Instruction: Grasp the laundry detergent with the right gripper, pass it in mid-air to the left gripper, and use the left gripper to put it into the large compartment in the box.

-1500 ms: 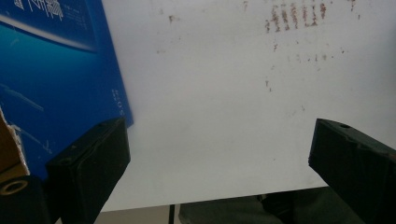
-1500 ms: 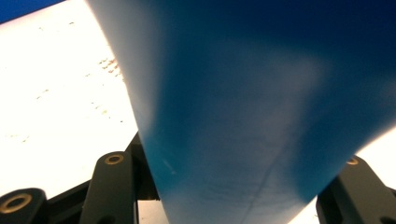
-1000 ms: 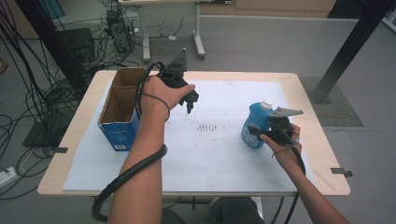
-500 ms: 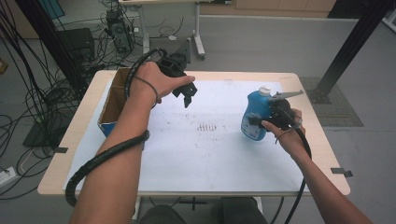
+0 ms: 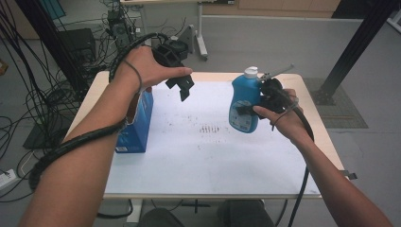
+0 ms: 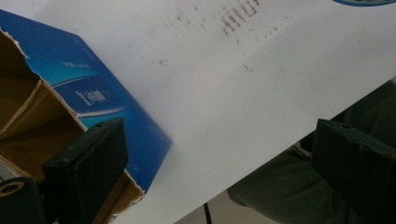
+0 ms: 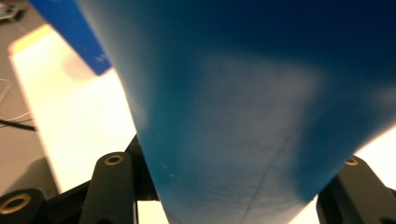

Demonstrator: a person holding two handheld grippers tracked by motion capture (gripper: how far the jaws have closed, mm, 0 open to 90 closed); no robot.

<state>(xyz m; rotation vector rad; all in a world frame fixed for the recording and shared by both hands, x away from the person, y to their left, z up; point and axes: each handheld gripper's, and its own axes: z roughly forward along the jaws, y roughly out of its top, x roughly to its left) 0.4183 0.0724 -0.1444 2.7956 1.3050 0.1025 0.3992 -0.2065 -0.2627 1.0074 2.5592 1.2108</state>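
We see the table (image 5: 326,142) first, its top covered by a white sheet (image 5: 213,161) that carries a patch of small dark marks near its middle. At about nine o'clock on the sheet stands the blue box (image 5: 137,125), its top torn open so that the brown cardboard inside shows; in the left gripper view the same box (image 6: 88,95) sits at nine o'clock, with the speckled sheet (image 6: 243,88) running out to the table's edge.

At about two o'clock from the sheet's middle we find the blue bottle (image 5: 243,106), upright with a white cap, lifted clear of the sheet. The right gripper (image 5: 246,111) is clamped on its body, one jaw on each side; in the right gripper view the bottle (image 7: 252,107) rises between the two black jaws and touches both. The right hand (image 5: 283,120) holds that gripper from the three o'clock side.

The left gripper (image 5: 182,87) hangs in the air at about eleven o'clock, above the box's far end, held by the left hand (image 5: 146,68). Its jaws stand wide apart with nothing between them.
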